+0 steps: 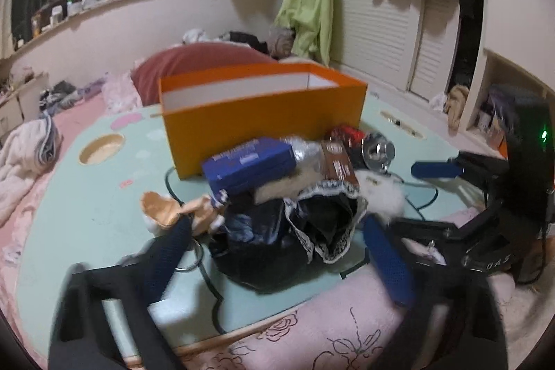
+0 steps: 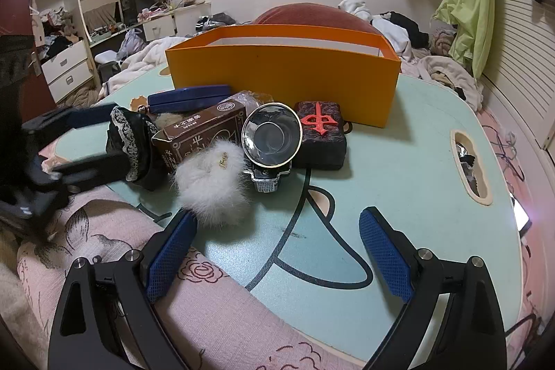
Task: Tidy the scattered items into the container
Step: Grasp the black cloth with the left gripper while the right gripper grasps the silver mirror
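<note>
An open orange box (image 1: 263, 117) (image 2: 284, 71) stands on the mint table. In front of it lies a pile: a blue box (image 1: 248, 163) (image 2: 189, 97), a brown card box (image 1: 338, 163) (image 2: 204, 136), a black lace garment (image 1: 312, 224) (image 2: 133, 144), a white fur puff (image 2: 211, 186) (image 1: 380, 198), a silver headlamp (image 2: 270, 137) (image 1: 376, 149), a dark mahjong-tile cushion (image 2: 321, 136) and a tan item (image 1: 164, 210). My left gripper (image 1: 277, 241) is open, its fingers on either side of the garment. My right gripper (image 2: 277, 231) is open and empty, its left finger by the puff.
The mint table (image 2: 399, 189) has a round cup hole (image 1: 101, 148) at left and an oblong slot (image 2: 470, 163) at right. A pink floral bedspread (image 2: 215, 311) lies under its near edge. A red pillow (image 1: 194, 65) and clothes lie behind the box.
</note>
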A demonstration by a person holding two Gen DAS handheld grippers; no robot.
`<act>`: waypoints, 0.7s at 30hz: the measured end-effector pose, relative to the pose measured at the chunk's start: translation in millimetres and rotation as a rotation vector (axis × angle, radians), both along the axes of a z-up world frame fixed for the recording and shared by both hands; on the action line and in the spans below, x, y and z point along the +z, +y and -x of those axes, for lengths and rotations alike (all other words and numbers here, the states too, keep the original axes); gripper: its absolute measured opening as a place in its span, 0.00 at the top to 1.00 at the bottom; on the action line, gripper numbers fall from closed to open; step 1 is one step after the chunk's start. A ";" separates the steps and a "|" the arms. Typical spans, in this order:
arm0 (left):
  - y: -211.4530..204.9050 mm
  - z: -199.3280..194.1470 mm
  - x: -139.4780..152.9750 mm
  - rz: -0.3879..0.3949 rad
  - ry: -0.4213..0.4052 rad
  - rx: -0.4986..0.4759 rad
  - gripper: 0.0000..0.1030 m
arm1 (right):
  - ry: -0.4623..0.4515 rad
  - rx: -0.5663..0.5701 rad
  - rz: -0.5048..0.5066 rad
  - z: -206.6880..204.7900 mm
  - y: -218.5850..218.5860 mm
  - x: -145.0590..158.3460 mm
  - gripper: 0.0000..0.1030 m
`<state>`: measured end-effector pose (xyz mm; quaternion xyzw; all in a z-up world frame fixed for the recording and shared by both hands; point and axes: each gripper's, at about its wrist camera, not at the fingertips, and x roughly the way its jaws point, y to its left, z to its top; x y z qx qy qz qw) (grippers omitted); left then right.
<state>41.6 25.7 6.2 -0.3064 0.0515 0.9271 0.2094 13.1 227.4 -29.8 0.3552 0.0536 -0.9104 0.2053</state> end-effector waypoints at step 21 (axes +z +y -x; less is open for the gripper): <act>-26.7 -56.2 17.1 -0.158 0.158 -0.080 0.43 | 0.052 -0.005 0.175 18.2 -13.4 36.9 0.41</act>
